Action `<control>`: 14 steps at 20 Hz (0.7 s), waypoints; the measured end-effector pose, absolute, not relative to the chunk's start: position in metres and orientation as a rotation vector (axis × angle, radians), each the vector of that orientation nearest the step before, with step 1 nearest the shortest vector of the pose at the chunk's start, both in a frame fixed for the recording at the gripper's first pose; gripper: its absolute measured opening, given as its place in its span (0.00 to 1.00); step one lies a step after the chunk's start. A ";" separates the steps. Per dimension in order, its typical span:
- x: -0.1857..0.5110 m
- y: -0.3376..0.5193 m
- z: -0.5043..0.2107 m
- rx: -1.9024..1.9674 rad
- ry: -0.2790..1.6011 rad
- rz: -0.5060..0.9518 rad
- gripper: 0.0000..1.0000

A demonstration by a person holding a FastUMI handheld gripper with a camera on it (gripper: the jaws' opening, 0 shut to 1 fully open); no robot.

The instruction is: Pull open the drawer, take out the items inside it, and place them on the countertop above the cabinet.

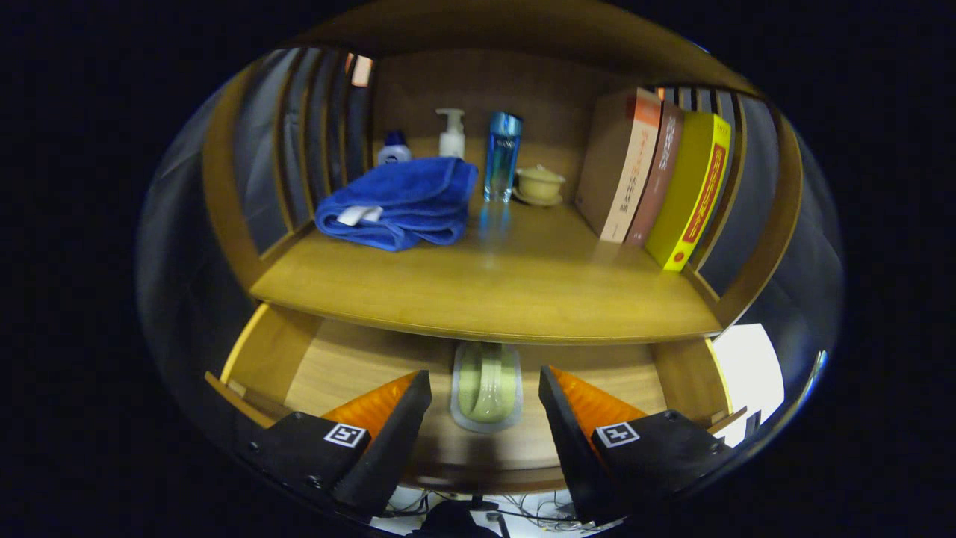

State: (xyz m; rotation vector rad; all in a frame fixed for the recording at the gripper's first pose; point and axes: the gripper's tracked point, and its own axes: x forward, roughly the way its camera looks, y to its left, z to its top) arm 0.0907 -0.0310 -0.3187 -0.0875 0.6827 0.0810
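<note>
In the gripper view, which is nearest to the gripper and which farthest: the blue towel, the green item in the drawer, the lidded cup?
The gripper is open.
1. Green item: in the drawer, between the fingers.
2. Blue towel: countertop, left.
3. Lidded cup: countertop's back, beside the blue bottle.

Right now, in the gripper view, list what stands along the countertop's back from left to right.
Small bottle → pump bottle → blue bottle → lidded cup → books. The open gripper hovers over the drawer.

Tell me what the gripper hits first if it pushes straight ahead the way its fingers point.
Probably the pale green item lying in the open drawer: it sits between and just ahead of the open gripper. Depth is unclear; a higher line would meet the countertop edge instead.
</note>
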 end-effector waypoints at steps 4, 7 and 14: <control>0.096 -0.020 -0.365 -0.047 0.836 0.085 0.96; 0.096 -0.023 -0.390 -0.050 0.913 0.060 0.93; 0.096 -0.034 -0.401 -0.063 0.942 0.042 0.40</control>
